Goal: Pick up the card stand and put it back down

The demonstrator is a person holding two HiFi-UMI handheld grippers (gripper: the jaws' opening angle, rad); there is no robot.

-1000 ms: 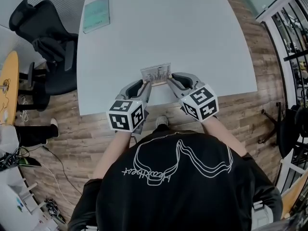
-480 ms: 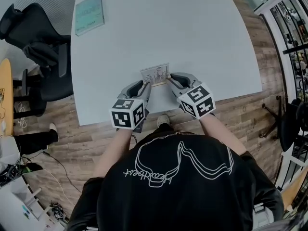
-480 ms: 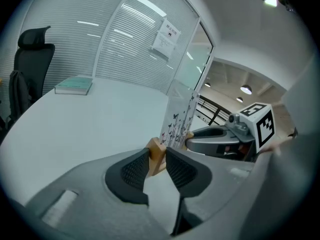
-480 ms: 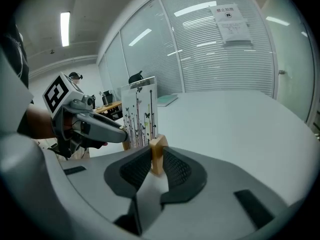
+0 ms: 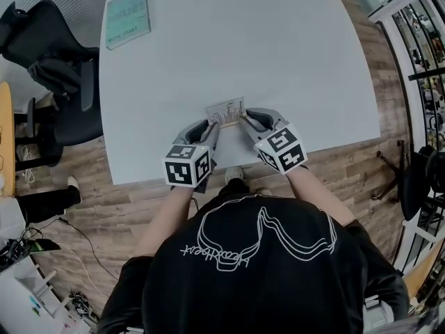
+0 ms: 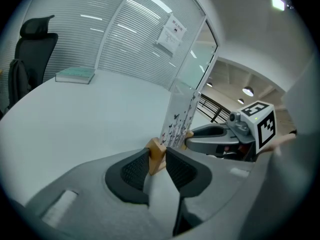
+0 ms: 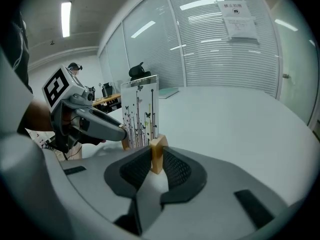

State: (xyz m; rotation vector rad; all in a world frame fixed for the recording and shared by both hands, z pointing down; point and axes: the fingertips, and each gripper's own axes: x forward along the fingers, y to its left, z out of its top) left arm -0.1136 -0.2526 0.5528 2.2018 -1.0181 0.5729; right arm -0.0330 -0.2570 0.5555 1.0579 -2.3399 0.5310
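Cloth of our black shirt [image 5: 257, 270] fills the bottom of the head view, and our forearms reach up from it to the two marker cubes. Just above the left cube, the left gripper [image 5: 211, 125] has its jaws closed on one end of the wooden base [image 6: 156, 155] of the card stand [image 5: 226, 110]. The dark pads press the block from both sides. The right gripper [image 5: 245, 119] clamps the opposite end in the same way, so we hold the stand at the centre of the frame, over the near edge of the white desk [image 5: 243, 40]. The printed card stands upright in the base. We cannot tell whether the base touches the desk.

From above, both sets of jaws cover the ends of the base, leaving only the card and a strip of wood in sight. In each gripper view the card rises just past the jaws, with the other gripper showing beside it.

Farther up the desk, in the upper left of the head view and well apart from the stand, lies a teal book [image 5: 126, 17]. Off the desk's left edge stands a black office chair [image 5: 52, 68] on the wooden floor [image 5: 354, 152]. Lower at the left edge we see another person's leg [image 5: 49, 193]. A dark railing [image 5: 424, 68] runs down the right edge. Beyond the desk, the left gripper view shows blinds [image 6: 135, 39] with a paper notice [image 6: 171, 34] stuck on them.
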